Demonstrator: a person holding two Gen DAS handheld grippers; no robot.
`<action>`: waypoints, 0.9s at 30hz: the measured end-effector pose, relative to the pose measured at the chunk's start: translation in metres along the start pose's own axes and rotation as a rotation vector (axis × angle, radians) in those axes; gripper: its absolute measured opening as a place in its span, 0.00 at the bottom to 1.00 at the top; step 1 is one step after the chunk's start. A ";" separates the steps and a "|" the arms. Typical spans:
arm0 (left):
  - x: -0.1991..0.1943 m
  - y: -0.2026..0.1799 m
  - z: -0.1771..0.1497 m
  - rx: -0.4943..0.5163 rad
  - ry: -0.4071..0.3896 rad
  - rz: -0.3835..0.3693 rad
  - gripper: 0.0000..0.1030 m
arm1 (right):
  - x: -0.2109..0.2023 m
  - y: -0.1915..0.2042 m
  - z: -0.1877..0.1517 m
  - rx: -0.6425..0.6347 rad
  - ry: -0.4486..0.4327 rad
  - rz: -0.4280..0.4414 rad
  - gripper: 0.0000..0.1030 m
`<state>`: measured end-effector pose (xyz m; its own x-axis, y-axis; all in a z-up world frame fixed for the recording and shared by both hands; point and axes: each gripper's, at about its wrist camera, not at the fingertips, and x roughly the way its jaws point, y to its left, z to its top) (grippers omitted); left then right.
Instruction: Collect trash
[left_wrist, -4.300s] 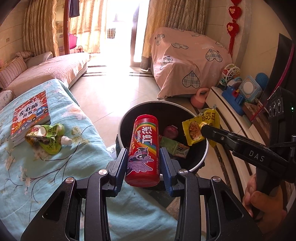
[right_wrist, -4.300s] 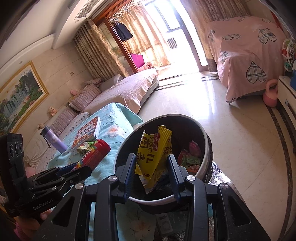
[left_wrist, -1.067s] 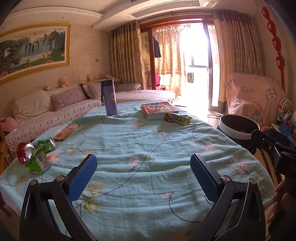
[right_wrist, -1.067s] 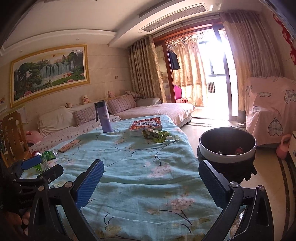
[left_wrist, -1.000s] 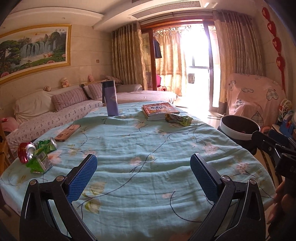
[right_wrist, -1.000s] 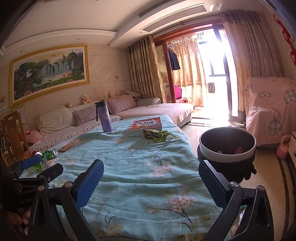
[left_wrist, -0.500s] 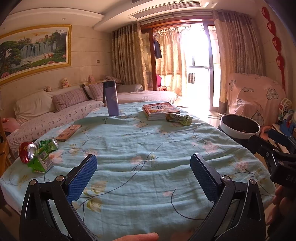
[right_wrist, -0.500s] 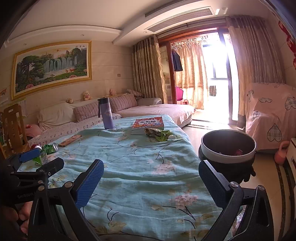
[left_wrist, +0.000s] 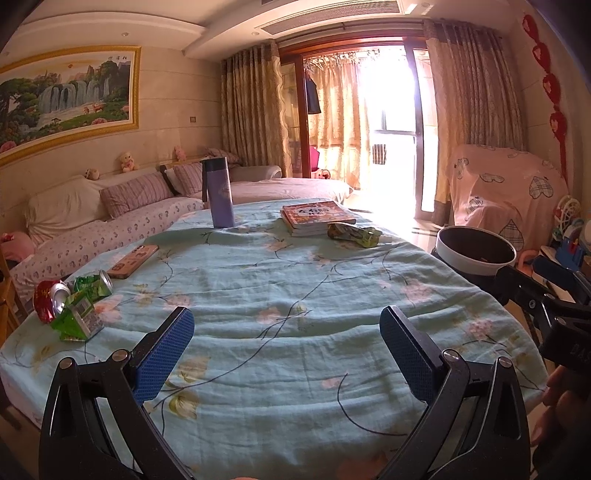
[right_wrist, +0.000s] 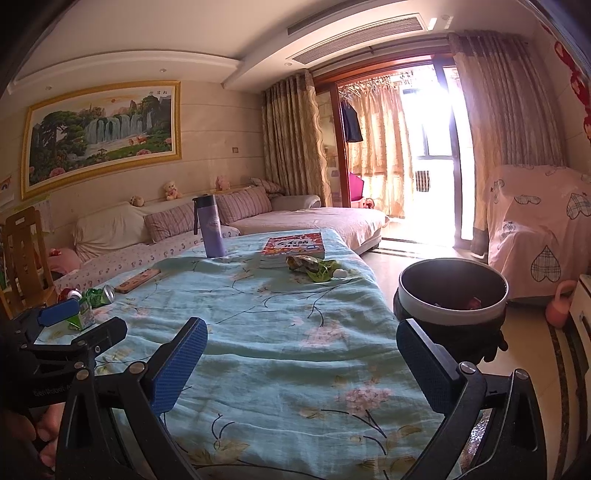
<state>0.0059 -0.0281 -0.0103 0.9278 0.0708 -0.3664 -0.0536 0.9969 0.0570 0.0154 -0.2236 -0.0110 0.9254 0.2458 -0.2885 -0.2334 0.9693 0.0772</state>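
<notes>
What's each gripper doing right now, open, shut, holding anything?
Left gripper: open, blue-padded jaws wide apart, holding nothing.
Right gripper: open, jaws wide apart, holding nothing.

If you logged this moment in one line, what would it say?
left gripper: open, empty | right gripper: open, empty | cans, carton, green pouch on table | bin beside table

Each claw, the left claw (left_wrist: 286, 349) and the right claw (right_wrist: 303, 365), is a black plastic frame with 2 fingers, blue dimpled pads (left_wrist: 162, 354), and silver screws (left_wrist: 120, 355) at the joints. White lettering marks the housings.
</notes>
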 end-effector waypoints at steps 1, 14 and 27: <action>0.000 0.000 0.000 -0.002 0.000 -0.002 1.00 | 0.000 0.000 0.000 0.001 0.001 0.001 1.00; 0.001 0.002 -0.001 -0.004 0.005 -0.007 1.00 | 0.001 -0.001 0.000 0.003 0.002 0.001 1.00; 0.000 -0.002 -0.001 0.007 0.003 -0.018 1.00 | 0.000 -0.001 0.002 0.001 -0.002 0.001 1.00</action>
<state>0.0057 -0.0303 -0.0116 0.9274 0.0526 -0.3703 -0.0339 0.9978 0.0568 0.0165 -0.2249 -0.0095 0.9259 0.2465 -0.2861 -0.2338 0.9691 0.0784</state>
